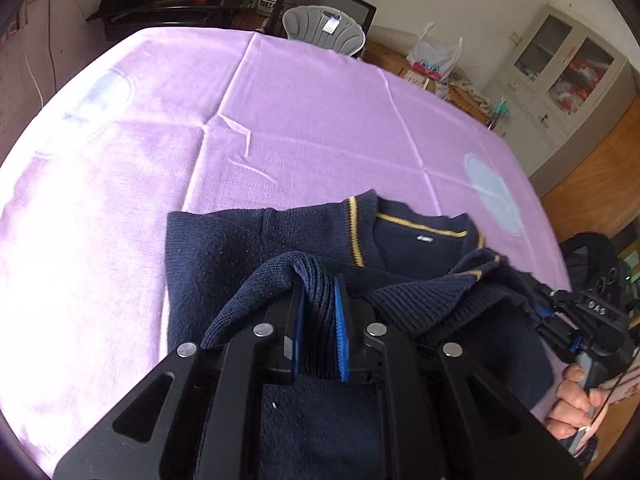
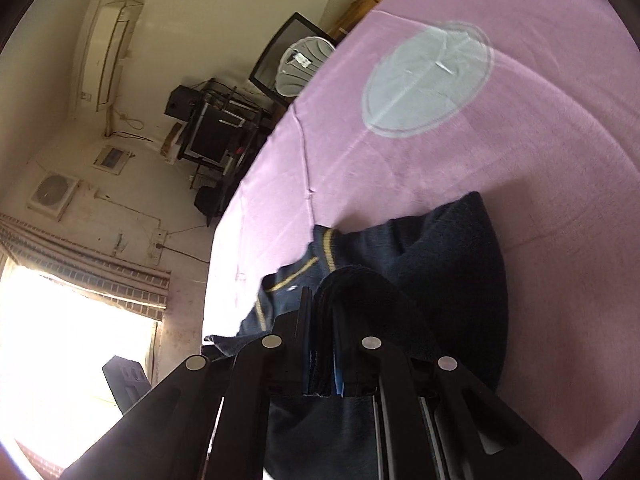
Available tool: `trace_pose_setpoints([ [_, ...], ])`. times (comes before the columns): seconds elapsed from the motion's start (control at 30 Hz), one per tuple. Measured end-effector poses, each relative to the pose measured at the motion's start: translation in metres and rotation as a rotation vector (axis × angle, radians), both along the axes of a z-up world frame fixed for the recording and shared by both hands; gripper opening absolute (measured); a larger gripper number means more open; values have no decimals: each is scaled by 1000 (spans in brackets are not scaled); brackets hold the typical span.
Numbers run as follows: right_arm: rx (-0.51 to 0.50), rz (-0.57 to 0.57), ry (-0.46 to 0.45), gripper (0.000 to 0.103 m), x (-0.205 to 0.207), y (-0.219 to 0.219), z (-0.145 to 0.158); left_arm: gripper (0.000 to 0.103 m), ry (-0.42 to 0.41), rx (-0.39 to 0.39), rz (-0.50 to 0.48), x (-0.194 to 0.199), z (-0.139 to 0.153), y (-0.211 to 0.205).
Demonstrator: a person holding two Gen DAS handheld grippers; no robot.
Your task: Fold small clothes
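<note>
Navy sweater [image 1: 224, 248] pinched by both grippers, purple tablecloth [image 1: 300, 120] beneath

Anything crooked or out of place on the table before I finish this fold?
Nothing stands out. The navy sweater lies mid-fold on the pink cloth, both tongs pinching its knit. The cloth shows only creases.

Pink cloth [image 1: 280, 120] bare beyond sweater [image 1: 224, 248]; chair [image 1: 324, 26] probably at far edge.
</note>
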State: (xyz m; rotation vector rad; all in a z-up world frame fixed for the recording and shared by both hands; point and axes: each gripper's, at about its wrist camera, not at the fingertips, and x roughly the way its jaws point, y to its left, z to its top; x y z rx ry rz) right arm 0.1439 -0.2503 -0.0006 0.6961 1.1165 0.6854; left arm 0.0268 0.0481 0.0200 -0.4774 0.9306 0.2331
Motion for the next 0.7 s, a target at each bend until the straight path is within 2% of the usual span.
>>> trace_pose_setpoints([
  [0.1,-10,19,6,11,6,4,-11,15,-2,40,-17,-2,3,-3],
  [0.17,29,26,20,16,7,1,-10,18,-30,-4,-12,-7,14,3],
  [0.23,74,18,20,29,7,-4,-4,25,-81,-23,-5,-17,29,8],
  [0.3,88,5,-11,44,5,-9,7,34,-111,50,27,-27,45,8],
  [0.33,82,-4,-40,45,3,-11,15,41,-125,87,40,-31,51,7],
  [0.37,67,-9,-65,45,1,-12,21,44,-132,109,44,-33,54,7],
  [0.47,-12,-24,-133,45,-2,-11,32,44,-116,128,54,-31,50,10],
  [0.63,-208,-36,-218,45,3,8,25,44,-47,161,46,-11,26,5],
  [0.7,-230,-10,-223,45,6,17,20,44,-19,202,49,-1,16,1],
])
